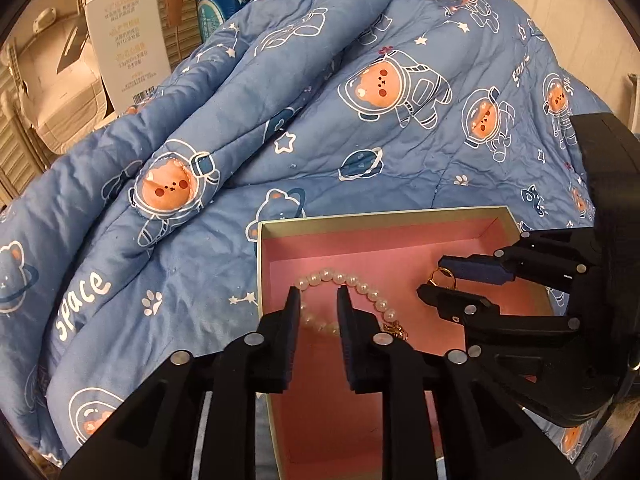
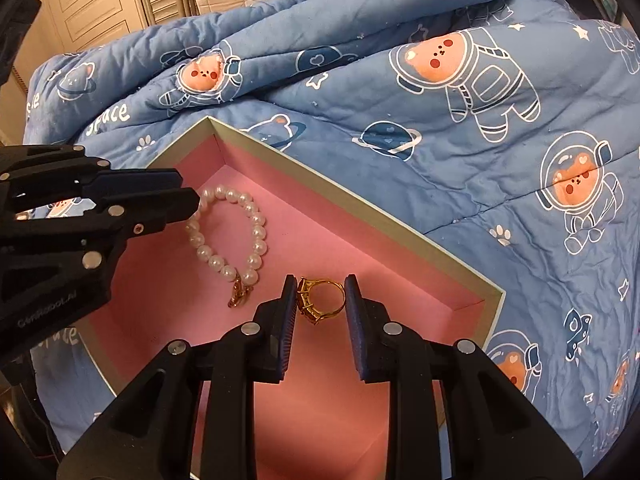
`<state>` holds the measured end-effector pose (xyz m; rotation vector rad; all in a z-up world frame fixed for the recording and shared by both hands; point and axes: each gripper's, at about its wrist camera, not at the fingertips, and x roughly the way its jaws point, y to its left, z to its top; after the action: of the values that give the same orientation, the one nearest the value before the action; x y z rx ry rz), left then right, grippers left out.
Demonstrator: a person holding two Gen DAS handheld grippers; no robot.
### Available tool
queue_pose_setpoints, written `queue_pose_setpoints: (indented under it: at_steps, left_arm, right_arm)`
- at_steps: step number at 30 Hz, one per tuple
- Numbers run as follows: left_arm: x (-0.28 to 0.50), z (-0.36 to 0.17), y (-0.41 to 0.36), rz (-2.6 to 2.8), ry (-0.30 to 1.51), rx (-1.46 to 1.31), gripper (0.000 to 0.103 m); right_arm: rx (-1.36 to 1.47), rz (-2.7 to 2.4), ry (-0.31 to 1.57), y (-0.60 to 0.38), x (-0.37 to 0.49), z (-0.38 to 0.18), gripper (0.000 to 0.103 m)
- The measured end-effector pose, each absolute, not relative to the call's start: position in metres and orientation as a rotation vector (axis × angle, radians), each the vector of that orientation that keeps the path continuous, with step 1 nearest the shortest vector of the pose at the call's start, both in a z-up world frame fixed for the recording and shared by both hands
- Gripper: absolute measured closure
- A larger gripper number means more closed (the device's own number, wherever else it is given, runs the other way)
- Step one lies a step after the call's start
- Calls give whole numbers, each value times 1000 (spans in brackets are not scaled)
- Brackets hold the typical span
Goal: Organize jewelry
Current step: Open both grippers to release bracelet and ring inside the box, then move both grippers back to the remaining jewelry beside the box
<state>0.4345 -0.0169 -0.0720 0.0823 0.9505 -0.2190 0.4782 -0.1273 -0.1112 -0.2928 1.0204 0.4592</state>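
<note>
An open box (image 1: 380,221) (image 2: 360,214) with a pink lining rests on a blue quilt. A pearl bracelet (image 1: 360,284) (image 2: 259,233) with a gold clasp lies flat on the box floor. My left gripper (image 1: 319,291) (image 2: 190,190) hangs over the bracelet's near end, open; the pearls run behind its fingertips without being pinched. My right gripper (image 2: 320,280) (image 1: 431,276) is inside the box to the right of the bracelet. It is shut on a gold ring (image 2: 306,300) (image 1: 442,278) with amber stones, held upright between the pads.
The blue quilt (image 1: 320,100) (image 2: 440,140), printed with astronaut bears, lies bunched in thick folds behind and around the box. White cartons (image 1: 124,40) and a blue package (image 1: 216,8) stand beyond it. Cream doors (image 2: 92,12) close the far left.
</note>
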Motion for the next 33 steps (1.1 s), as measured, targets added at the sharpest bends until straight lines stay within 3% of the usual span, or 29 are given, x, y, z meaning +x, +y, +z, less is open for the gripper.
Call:
queue_pose_setpoints:
  at_steps: [1, 5, 7, 9, 11, 13, 25, 28, 31, 33]
  left_arm:
    - [432, -70, -18, -212, 932, 99, 68]
    - [420, -60, -15, -221, 879, 125, 61]
    - [414, -55, -15, -199, 840, 163, 50]
    - [406, -50, -14, -194, 807, 194, 44]
    - [396, -44, -11, -202, 776, 199, 40]
    - [388, -39, -8, -200, 746, 195, 29]
    - [312, -45, 12, -192, 665, 158, 7]
    - [296, -50, 13, -222, 681, 149, 7]
    - [281, -54, 10, -247, 697, 144, 7]
    - [270, -57, 8, -266, 696, 138, 7]
  right_arm:
    - [-302, 456, 1023, -126, 479, -113, 78]
    - [-320, 448, 1037, -123, 485, -118, 78]
    - [-332, 446, 1038, -121, 485, -118, 77]
    - [-342, 436, 1040, -121, 486, -118, 72]
    - [-351, 435, 1030, -117, 484, -117, 55]
    - [-350, 437, 996, -117, 478, -112, 53]
    - [-321, 462, 823, -132, 409, -79, 52]
    - [-317, 468, 799, -137, 394, -74, 51]
    - [-332, 456, 766, -140, 373, -70, 40]
    - [-336, 457, 737, -140, 359, -66, 40]
